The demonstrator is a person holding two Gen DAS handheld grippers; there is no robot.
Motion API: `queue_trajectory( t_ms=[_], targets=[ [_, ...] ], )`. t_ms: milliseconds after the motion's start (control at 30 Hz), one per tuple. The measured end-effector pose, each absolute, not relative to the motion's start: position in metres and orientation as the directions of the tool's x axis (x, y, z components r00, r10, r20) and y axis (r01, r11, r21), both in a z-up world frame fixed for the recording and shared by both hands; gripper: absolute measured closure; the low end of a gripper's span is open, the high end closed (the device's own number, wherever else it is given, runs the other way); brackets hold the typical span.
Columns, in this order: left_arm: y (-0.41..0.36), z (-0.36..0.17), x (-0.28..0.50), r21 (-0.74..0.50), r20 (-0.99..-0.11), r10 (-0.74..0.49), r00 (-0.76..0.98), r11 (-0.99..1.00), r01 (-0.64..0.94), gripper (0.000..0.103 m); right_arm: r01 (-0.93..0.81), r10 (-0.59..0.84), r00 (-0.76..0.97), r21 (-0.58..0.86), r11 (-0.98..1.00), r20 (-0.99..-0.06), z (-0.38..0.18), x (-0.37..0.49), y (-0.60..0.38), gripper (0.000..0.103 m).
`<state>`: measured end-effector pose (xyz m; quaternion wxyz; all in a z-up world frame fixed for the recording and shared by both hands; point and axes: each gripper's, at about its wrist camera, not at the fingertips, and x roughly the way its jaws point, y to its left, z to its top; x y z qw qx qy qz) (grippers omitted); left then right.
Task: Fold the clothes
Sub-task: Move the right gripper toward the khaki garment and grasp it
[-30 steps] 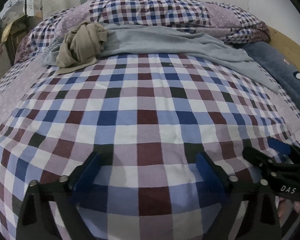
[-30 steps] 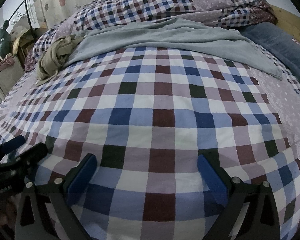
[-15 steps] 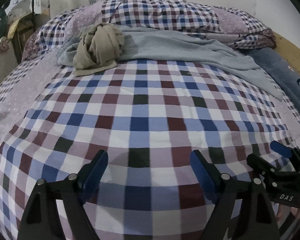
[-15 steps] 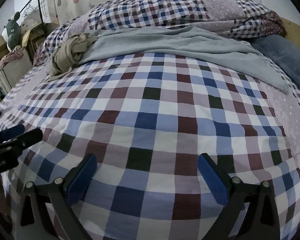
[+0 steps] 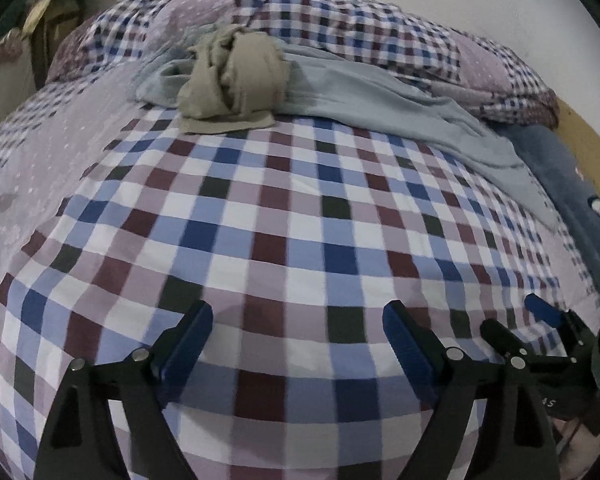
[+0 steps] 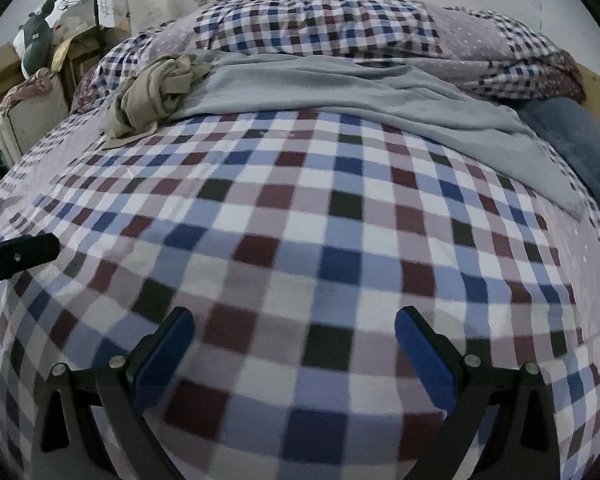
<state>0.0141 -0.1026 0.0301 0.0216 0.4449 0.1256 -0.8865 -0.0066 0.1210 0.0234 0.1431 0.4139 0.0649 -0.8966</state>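
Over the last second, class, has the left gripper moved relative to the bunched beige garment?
Yes. The left gripper has advanced toward the beige garment, which looms larger and more central against the checked bedspread; jaws open.

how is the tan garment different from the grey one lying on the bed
The tan garment is bunched into a crumpled heap; the grey garment lies spread out fairly flat. The tan garment covers a small patch, the grey garment stretches across much of the bed's width. The tan one sits on the grey one's end. Neither is folded or held.
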Motion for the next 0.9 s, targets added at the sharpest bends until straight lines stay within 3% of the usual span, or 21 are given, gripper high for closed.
queue_trajectory(
  t_ms=[300,800,900],
  targets=[
    [-0.139,0.039,0.016,-0.243,-0.775,0.054,-0.63,-0.945,0.217,0.001,0.404,-0.299,-0.641,0.021,-0.914,-0.707,0.049,-0.045,0.035,0.0],
    [-0.181,0.039,0.021,-0.226,-0.771,-0.032,-0.636,-0.92,0.32,0.001,0.488,-0.379,-0.652,0.02,-0.873,-0.656,0.06,-0.093,-0.082,0.0],
    [-0.191,0.039,0.026,-0.233,-0.766,-0.052,-0.641,-0.907,0.352,0.001,0.5,-0.386,-0.659,0.007,-0.866,-0.645,0.063,-0.103,-0.097,0.006]
  ],
)
